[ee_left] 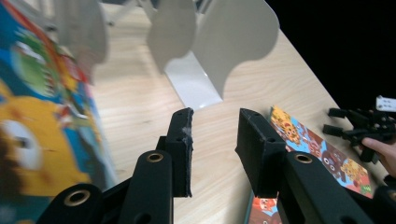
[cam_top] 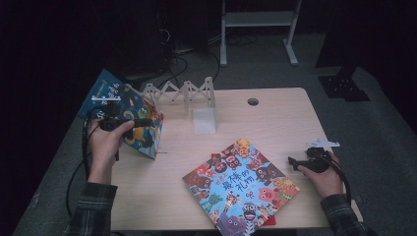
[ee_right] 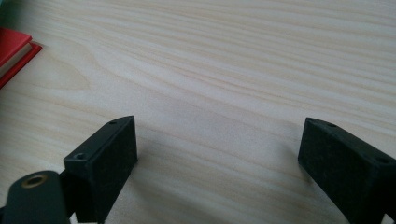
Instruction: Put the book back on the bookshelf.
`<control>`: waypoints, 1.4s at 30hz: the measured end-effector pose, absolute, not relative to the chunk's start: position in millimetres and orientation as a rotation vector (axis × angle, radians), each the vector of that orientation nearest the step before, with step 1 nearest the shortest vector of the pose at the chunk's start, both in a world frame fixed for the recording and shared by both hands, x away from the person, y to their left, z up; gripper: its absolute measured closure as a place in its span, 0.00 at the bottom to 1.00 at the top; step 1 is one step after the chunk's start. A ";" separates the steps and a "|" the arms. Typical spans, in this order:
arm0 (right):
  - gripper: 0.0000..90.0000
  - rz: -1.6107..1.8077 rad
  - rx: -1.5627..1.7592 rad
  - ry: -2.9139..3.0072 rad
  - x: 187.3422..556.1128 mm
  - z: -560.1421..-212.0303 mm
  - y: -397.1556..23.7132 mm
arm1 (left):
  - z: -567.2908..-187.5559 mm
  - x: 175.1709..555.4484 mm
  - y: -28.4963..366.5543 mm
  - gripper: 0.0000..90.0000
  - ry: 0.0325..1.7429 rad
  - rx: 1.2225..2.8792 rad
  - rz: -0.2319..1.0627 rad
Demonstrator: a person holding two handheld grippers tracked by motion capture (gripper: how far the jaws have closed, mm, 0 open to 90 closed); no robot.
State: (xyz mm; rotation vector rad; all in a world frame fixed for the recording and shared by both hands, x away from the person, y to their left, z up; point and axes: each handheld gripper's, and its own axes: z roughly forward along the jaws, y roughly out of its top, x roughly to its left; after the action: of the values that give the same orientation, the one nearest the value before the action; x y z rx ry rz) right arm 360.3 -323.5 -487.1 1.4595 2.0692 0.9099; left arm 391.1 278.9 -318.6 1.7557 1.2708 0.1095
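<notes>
**Left gripper letting go of tilted picture book near table's left edge**

Left gripper (cam_top: 129, 123) is sitting beside a colourful picture book (cam_top: 142, 125) that is standing tilted at the left edge of the table (cam_top: 275, 113), its top leaning out past that edge. In the left gripper view the jaws are standing a little apart with bare wood between them; the book cover (ee_left: 42, 116) is passing just left of the left jaw, not between the pads. So nothing is gripped. A white folding book rack (cam_top: 182, 92) is standing at the far edge, with its white base plate (cam_top: 204, 121) lying in front of it.

Right gripper (cam_top: 300, 162) is resting near the right edge, jaws wide apart over empty wood, holding nothing. A second picture book (cam_top: 241, 187) is lying flat near the front edge, on top of a red book (ee_right: 11, 49).

Risks, as a judgement: the tilted book is looking unsupported by the pads, so it may be sliding or toppling, possibly off the left edge. A re-grip from this angle may be knocking the cover instead of catching it. The rack looks light, so a nudge may shift it.
</notes>
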 end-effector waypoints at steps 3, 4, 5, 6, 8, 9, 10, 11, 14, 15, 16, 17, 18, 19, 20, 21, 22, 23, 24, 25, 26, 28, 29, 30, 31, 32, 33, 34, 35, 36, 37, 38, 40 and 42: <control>0.13 0.910 1.460 2.067 360.0 -487.1 -323.6 | -330.5 384.5 266.4 0.71 1.240 1.788 0.119; 0.14 0.912 1.456 2.066 359.6 -487.1 -323.9 | -333.4 382.5 263.0 0.70 1.235 1.796 0.125; 0.14 0.914 1.459 2.063 359.2 -487.0 -323.8 | -338.6 379.2 257.5 0.69 1.222 1.808 0.138; 0.14 0.915 1.459 2.062 359.2 -487.0 -323.8 | -342.0 377.5 254.1 0.69 1.212 1.812 0.139; 0.17 0.919 1.457 2.063 358.6 -486.9 -323.9 | -351.6 371.9 244.5 0.67 1.183 1.838 0.160; 0.20 0.923 1.448 2.062 357.9 -486.7 -324.3 | -354.8 369.9 241.4 0.66 1.175 1.844 0.167; 0.22 0.924 1.451 2.059 357.1 -486.5 -324.3 | -358.9 367.0 237.7 0.66 1.170 1.851 0.173; 0.24 0.929 1.448 2.055 356.3 -486.5 -324.4 | -362.9 364.2 234.3 0.65 1.158 1.862 0.185; 0.32 0.923 1.445 2.064 354.1 -484.4 -324.4 | -375.0 355.6 225.3 0.65 1.139 1.872 0.190; 0.35 0.919 1.443 2.067 353.5 -483.5 -324.3 | -377.9 353.7 222.4 0.64 1.132 1.891 0.197; 0.37 0.911 1.440 2.075 353.0 -482.6 -324.3 | -380.7 351.3 219.6 0.64 1.139 1.901 0.204; 0.38 0.905 1.435 2.079 352.6 -481.8 -324.4 | -383.2 348.9 217.1 0.64 1.135 1.896 0.204; 0.40 0.907 1.430 2.081 352.0 -481.0 -324.6 | -385.9 346.8 214.7 0.64 1.129 1.896 0.195; 0.40 0.915 1.434 2.081 350.8 -479.8 -324.6 | -389.0 344.9 212.1 0.63 1.132 1.899 0.187; 0.41 0.923 1.427 2.080 349.7 -478.4 -325.2 | -391.4 343.7 210.2 0.63 1.130 1.909 0.188; 0.42 0.932 1.423 2.079 348.4 -477.1 -325.6 | -395.8 341.8 207.3 0.62 1.121 1.911 0.180; 0.42 0.948 1.421 2.081 345.7 -474.9 -326.1 | -399.6 340.3 205.2 0.61 1.121 1.917 0.167; 0.42 0.962 1.417 2.086 343.2 -473.3 -326.7 | -402.5 339.1 203.1 0.59 1.123 1.921 0.163; 0.43 0.966 1.410 2.088 341.1 -472.5 -327.4 | -406.3 337.0 200.2 0.58 1.114 1.943 0.181; 0.43 0.975 1.405 2.095 337.3 -471.6 -328.2 | -408.3 335.6 199.0 0.57 1.110 1.946 0.180; 0.43 0.979 1.397 2.101 334.9 -471.4 -329.0 | -411.6 334.0 197.4 0.56 1.109 1.946 0.158; 0.43 0.992 1.388 2.113 326.9 -471.0 -331.2 | -416.2 331.6 195.1 0.54 1.100 1.950 0.154; 0.43 0.999 1.384 2.119 323.3 -470.8 -332.3 | -418.7 330.6 194.2 0.53 1.099 1.957 0.150; 0.43 1.001 1.384 2.123 319.4 -470.5 -333.2 | -421.0 330.0 193.5 0.53 1.103 1.963 0.141; 0.43 1.007 1.381 2.125 315.7 -470.3 -334.0 | -422.7 329.7 192.7 0.52 1.105 1.963 0.139; 0.43 1.009 1.380 2.127 312.8 -469.7 -334.5 | -425.1 330.2 191.8 0.51 1.103 1.969 0.137; 0.43 1.024 1.377 2.126 308.2 -468.4 -335.0 | -426.8 331.0 191.4 0.50 1.106 1.965 0.136; 0.44 1.036 1.371 2.128 304.7 -467.0 -335.5 | -428.1 332.4 191.5 0.50 1.106 1.966 0.134; 0.44 1.044 1.366 2.128 300.9 -465.6 -335.7 | -428.9 333.5 191.4 0.49 1.107 1.962 0.133; 0.44 1.052 1.361 2.131 298.3 -464.8 -335.8 | -430.5 335.8 191.0 0.49 1.099 1.958 0.132; 0.44 1.063 1.355 2.136 294.0 -464.0 -335.6 | -431.6 337.2 190.4 0.48 1.100 1.957 0.128; 0.44 1.066 1.352 2.139 291.7 -463.9 -335.0 | -433.6 339.1 189.6 0.48 1.104 1.958 0.122; 0.44 1.065 1.346 2.153 285.0 -463.8 -333.0 | -438.1 343.5 187.6 0.48 1.101 1.972 0.108; 0.44 1.065 1.341 2.157 280.7 -463.3 -331.5 | -441.3 346.8 186.5 0.48 1.101 1.982 0.095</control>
State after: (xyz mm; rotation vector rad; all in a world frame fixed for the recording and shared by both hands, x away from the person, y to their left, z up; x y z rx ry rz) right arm 280.7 -331.5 -463.3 1.3413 2.1567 1.0647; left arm 346.8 186.5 -441.3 1.9820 1.1010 0.0947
